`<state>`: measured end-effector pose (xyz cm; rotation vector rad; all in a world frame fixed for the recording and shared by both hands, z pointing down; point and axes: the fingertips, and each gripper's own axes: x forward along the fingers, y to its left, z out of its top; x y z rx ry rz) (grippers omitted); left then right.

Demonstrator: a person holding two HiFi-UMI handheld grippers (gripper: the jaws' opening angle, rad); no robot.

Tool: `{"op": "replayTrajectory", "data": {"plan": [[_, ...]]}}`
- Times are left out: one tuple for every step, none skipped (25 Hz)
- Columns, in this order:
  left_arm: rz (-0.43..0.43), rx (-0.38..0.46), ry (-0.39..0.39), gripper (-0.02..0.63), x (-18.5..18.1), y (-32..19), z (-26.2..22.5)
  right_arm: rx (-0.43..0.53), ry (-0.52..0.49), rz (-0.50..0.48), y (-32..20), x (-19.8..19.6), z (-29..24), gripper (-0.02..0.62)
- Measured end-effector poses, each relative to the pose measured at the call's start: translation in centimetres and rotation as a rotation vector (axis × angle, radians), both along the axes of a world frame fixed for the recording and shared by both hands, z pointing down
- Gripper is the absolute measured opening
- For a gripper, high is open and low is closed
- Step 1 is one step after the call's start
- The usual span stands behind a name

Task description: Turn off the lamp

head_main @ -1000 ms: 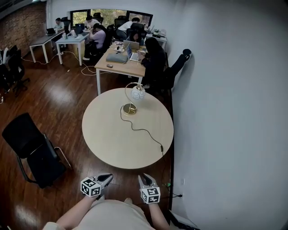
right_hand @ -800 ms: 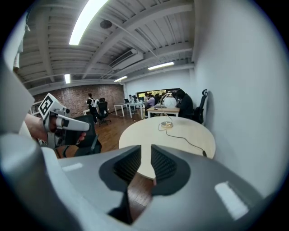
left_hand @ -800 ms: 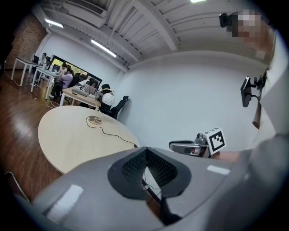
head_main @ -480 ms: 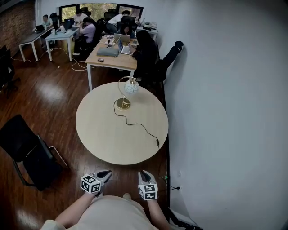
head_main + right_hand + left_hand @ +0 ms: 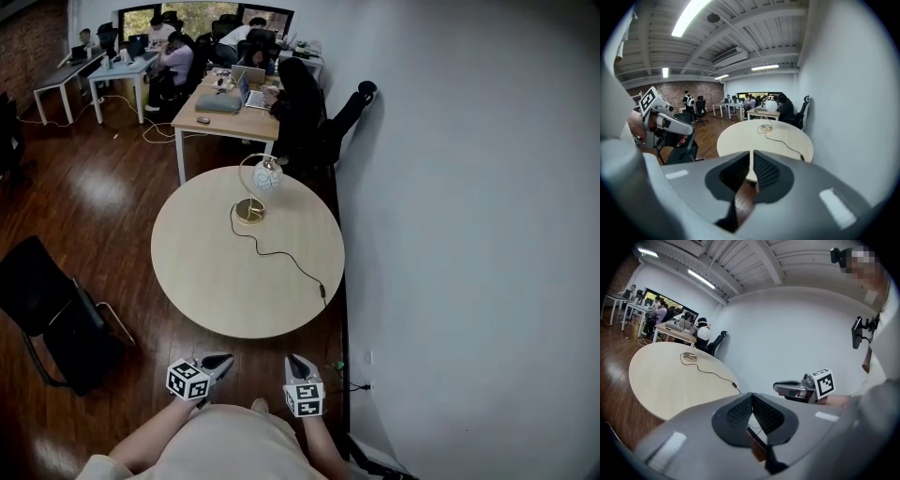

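On the round wooden table (image 5: 216, 281) stands the lamp (image 5: 265, 175), a white globe on a curved brass stem with a round brass base (image 5: 249, 211). Its black cord runs to an inline switch (image 5: 322, 292) near the table's right edge. My left gripper (image 5: 223, 359) and right gripper (image 5: 294, 360) are both shut and empty, held close to my body, short of the table's near edge. In the left gripper view the lamp (image 5: 703, 333) is far ahead past the shut left gripper (image 5: 751, 397). In the right gripper view the lamp (image 5: 770, 104) and switch (image 5: 802, 158) lie beyond the shut right gripper (image 5: 752, 154).
A black chair (image 5: 47, 314) stands to the table's left. A white wall (image 5: 469, 234) runs close along the right side, with a socket (image 5: 362, 385) low down. Behind the table are desks (image 5: 220, 117) with several seated people and another black chair (image 5: 345, 112).
The right gripper's jaws have come together. In the head view the table and lamp have slid up and left; both grippers have stayed near my body.
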<state>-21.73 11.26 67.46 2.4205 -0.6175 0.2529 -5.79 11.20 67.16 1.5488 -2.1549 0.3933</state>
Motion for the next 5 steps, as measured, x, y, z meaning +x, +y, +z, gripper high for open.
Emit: {"op": "replayTrajectory", "data": {"plan": [[0.000, -0.003, -0.004, 0.000, 0.03, 0.14, 0.05, -0.002, 0.000, -0.001, 0.10, 0.05, -0.05, 0.022], [0.001, -0.005, -0.009, 0.000, 0.09, 0.29, 0.10, -0.005, 0.001, -0.003, 0.22, 0.13, -0.08, 0.021], [0.001, -0.007, -0.013, 0.000, 0.17, 0.45, 0.13, -0.009, 0.003, -0.004, 0.36, 0.25, -0.11, 0.021], [0.000, -0.008, -0.017, 0.000, 0.27, 0.62, 0.14, -0.014, 0.006, -0.007, 0.50, 0.39, -0.12, 0.022], [0.000, -0.010, -0.020, 0.000, 0.39, 0.80, 0.14, -0.018, 0.008, -0.010, 0.65, 0.55, -0.14, 0.021]]}}
